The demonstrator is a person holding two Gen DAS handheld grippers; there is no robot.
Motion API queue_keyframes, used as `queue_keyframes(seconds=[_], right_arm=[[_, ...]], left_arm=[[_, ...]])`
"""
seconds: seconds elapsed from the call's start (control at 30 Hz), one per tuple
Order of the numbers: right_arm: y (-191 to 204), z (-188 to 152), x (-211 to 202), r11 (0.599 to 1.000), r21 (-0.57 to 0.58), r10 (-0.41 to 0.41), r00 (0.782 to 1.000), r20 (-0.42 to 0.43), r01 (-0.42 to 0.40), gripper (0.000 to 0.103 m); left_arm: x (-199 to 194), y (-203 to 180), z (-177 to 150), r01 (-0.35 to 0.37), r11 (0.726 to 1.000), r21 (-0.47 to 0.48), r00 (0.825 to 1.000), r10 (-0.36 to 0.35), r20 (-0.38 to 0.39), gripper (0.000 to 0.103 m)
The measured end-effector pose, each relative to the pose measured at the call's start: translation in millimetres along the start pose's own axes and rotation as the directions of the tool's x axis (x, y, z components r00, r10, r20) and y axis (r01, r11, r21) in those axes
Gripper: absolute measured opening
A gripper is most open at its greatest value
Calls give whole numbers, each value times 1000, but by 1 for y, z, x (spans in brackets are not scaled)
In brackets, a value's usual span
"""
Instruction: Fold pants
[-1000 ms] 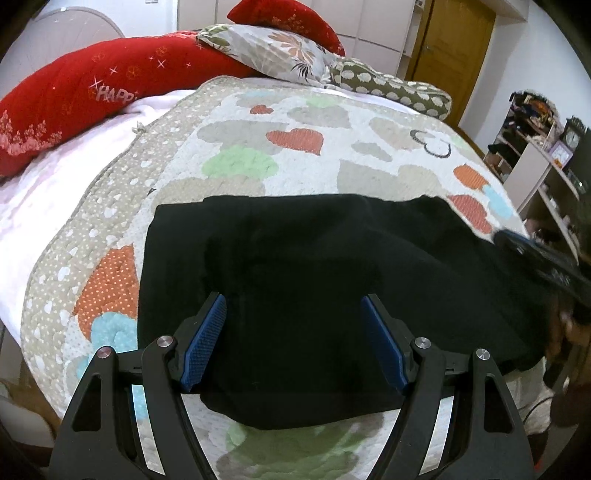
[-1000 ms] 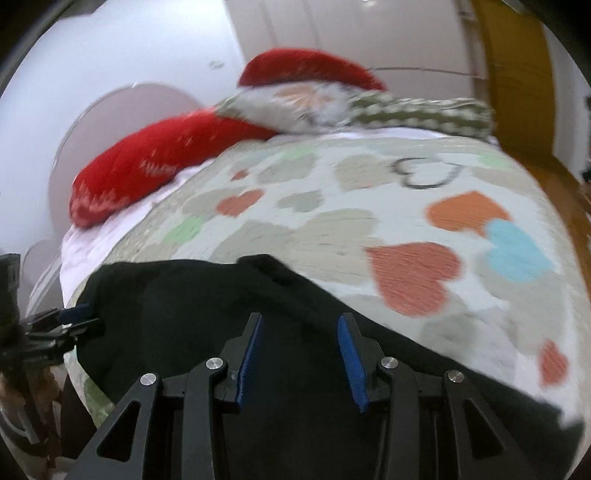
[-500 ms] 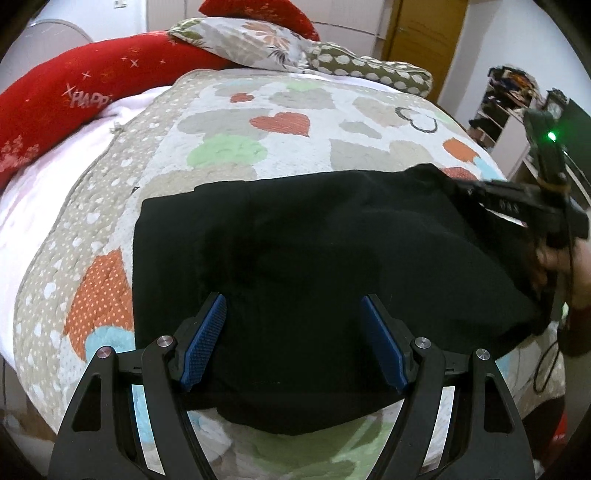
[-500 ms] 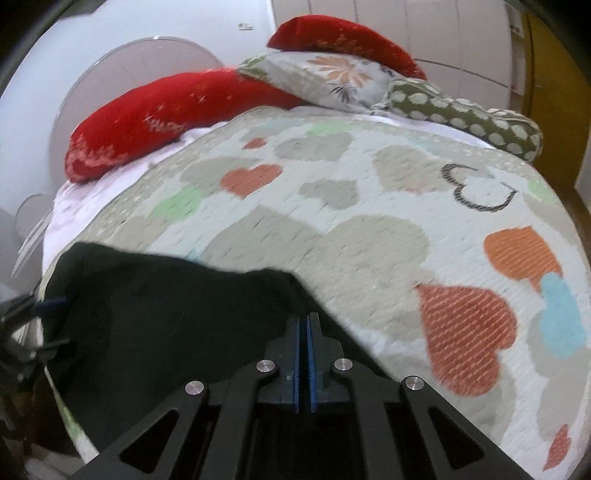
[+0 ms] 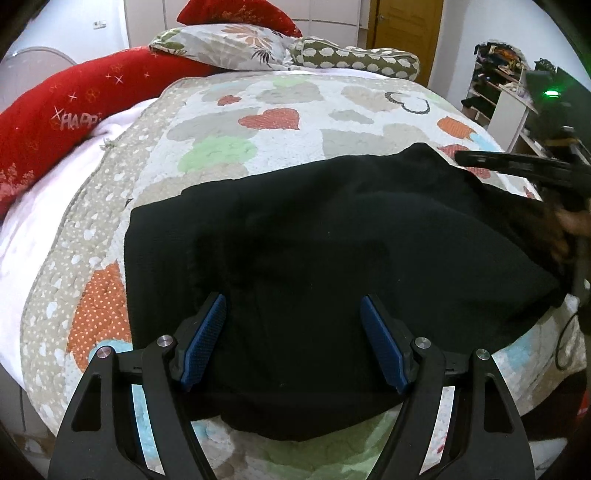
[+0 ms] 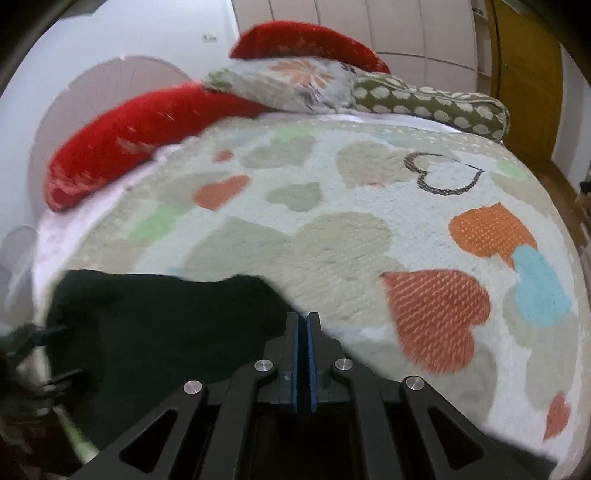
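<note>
The black pants (image 5: pixel 332 251) lie folded in a wide block on the heart-pattern quilt (image 5: pixel 280 110), near the bed's front edge. My left gripper (image 5: pixel 293 343) is open, its blue pads spread over the near edge of the pants without holding them. My right gripper (image 6: pixel 303 354) is shut, its pads pressed together at the right far edge of the pants (image 6: pixel 166 332); the cloth between the pads is hard to see. The right gripper also shows in the left wrist view (image 5: pixel 517 166) at the pants' right end, lifting that edge a little.
Red pillows (image 5: pixel 55 122), a floral pillow (image 5: pixel 229 48) and a dotted bolster (image 5: pixel 354 59) lie at the head of the bed. A shelf with clutter (image 5: pixel 498 85) stands at the right. A wooden door (image 5: pixel 406 33) is behind.
My right gripper went from open to shut at the pants' right far edge and has lifted slightly. The left gripper stayed open over the near edge.
</note>
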State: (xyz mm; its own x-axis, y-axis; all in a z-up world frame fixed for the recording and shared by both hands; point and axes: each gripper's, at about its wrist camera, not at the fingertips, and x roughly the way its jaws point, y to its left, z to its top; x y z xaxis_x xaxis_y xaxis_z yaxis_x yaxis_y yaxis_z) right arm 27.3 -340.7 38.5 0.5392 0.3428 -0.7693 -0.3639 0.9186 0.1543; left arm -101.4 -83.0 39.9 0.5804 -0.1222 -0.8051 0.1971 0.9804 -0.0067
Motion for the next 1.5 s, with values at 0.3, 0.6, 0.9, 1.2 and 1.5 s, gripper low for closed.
queue_keyframes(seconds=[0.3,0.6,0.9,1.2,1.5], right_arm=[[50,-54,-26,995,-83,60,997,-51,-64,12],[29,-100,-37,997,-66,-34,998,-61,30,12],[-23,-110,-58,995,46,-92,995,-33,94,12],[-11,-105,-68,995,40,-88,995,-45,90,16],[-43,-127,-84,975,56,-215,976,-21,216,20]], left_arm=[[0,0,0,-8,1000,-7,1000,8,4,76],[-3,-1,0,-4,1000,-19,1000,4,3,76],[-25,-20,6,128,992,-12,991,-127,35,76],[-13,-56,14,245,969,10,969,-245,-7,76],[7,-114,1,276,940,199,959,-255,-125,76]])
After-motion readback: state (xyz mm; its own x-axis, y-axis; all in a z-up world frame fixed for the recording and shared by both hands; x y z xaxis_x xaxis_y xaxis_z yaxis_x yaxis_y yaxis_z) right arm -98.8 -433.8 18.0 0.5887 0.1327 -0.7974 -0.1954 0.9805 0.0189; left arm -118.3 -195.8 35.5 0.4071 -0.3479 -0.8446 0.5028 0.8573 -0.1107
